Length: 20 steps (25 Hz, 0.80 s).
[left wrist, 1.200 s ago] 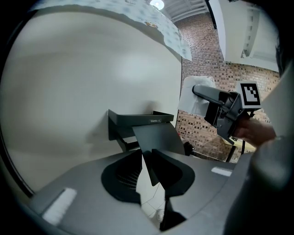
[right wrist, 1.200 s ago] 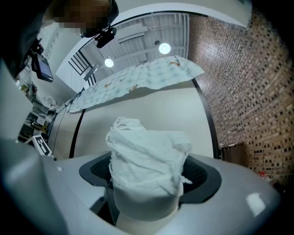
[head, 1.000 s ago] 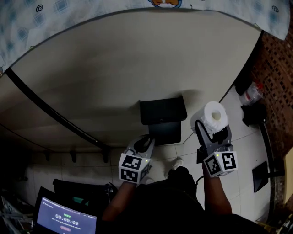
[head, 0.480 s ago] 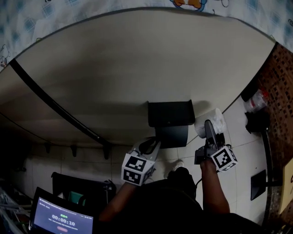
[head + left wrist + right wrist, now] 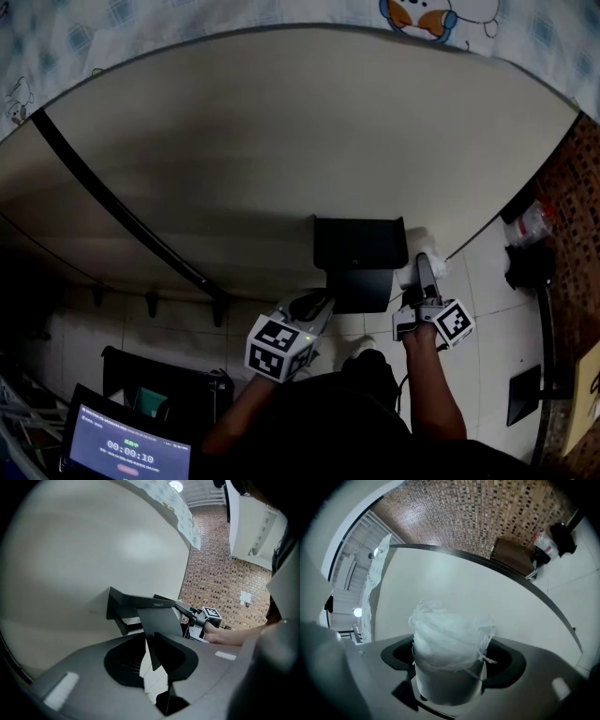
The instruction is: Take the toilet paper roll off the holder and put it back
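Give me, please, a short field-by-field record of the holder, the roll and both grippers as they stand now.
holder: black, fixed to the pale wall, no roll on it
flap: the holder's cover, raised
left gripper: jaws narrowly apart, flap between them, a light gap beside it
right gripper: closed on the roll, just right of the holder
toilet paper roll: white, outer layers ruffled, held off the holder

The hand-held gripper (image 5: 150, 644) straddles the black holder flap (image 5: 159, 622), jaws parted.
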Tool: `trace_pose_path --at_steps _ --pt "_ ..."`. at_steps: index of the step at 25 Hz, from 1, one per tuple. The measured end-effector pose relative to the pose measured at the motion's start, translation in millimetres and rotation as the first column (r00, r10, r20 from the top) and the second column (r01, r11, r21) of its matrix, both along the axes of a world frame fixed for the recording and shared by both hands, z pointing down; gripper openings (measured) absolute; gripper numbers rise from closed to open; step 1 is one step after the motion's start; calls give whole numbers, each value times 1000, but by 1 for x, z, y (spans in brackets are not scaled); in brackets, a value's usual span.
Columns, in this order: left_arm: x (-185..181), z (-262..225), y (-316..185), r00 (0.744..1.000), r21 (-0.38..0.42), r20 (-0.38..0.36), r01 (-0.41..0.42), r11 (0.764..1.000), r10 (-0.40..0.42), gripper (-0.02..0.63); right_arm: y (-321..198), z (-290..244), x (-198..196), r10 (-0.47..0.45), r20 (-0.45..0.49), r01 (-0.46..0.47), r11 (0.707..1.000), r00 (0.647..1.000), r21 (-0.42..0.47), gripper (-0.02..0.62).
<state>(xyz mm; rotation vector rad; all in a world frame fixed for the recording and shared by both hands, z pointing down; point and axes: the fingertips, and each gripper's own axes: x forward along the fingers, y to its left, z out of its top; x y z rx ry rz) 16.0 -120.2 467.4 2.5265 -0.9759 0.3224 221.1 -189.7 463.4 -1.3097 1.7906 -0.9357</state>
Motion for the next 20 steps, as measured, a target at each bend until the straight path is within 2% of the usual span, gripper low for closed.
trace_pose_path --at_steps 6,16,20 --pt "-1 -1 0 1000 -2 -1 -16 1000 16 78 -8 -4 -20 -70 29 69 997 997 43 430" --pt "1 -3 1 999 -8 -15 -34 999 33 78 -11 15 -29 -126 66 126 992 990 7 430" --pt "1 -4 0 999 -12 -13 -32 999 32 78 -11 19 -39 -216 69 216 976 974 5 430"
